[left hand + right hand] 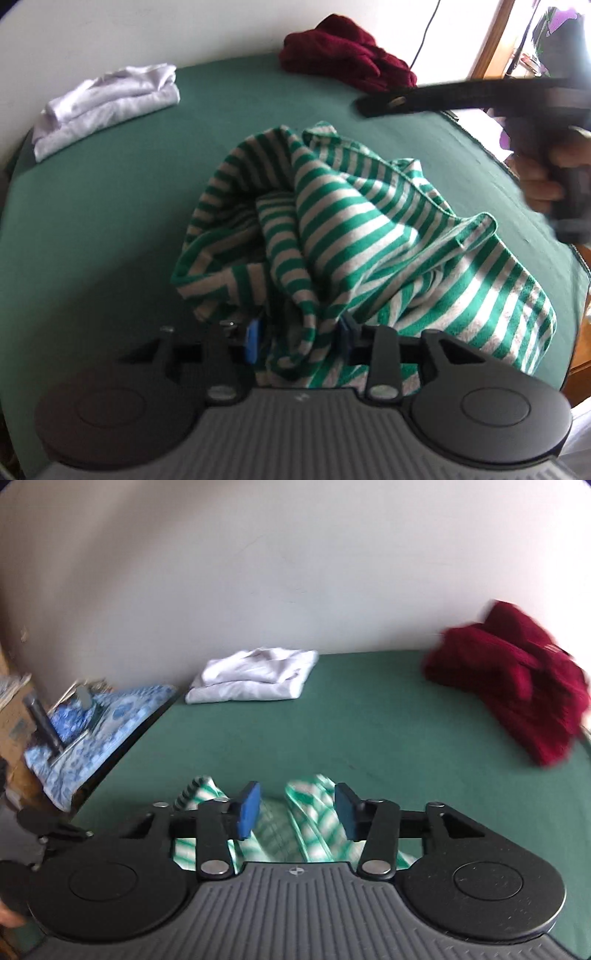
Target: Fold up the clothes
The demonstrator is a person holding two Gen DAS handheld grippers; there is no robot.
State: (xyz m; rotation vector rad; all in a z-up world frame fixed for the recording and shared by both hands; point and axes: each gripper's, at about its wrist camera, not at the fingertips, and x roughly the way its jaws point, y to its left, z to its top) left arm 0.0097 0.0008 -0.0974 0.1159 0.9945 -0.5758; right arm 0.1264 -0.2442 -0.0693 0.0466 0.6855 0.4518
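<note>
Against a pale wall [258,554], a green-covered bed [369,731] is seen, with a crumpled striped garment [351,229] at its near edge. Striped cloth is clenched in the left gripper [299,332]; the right gripper [297,808] is held parted above it.

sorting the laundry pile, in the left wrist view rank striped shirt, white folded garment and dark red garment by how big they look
1. striped shirt, though it lies nearest the camera
2. white folded garment and dark red garment: look alike, unranked
</note>
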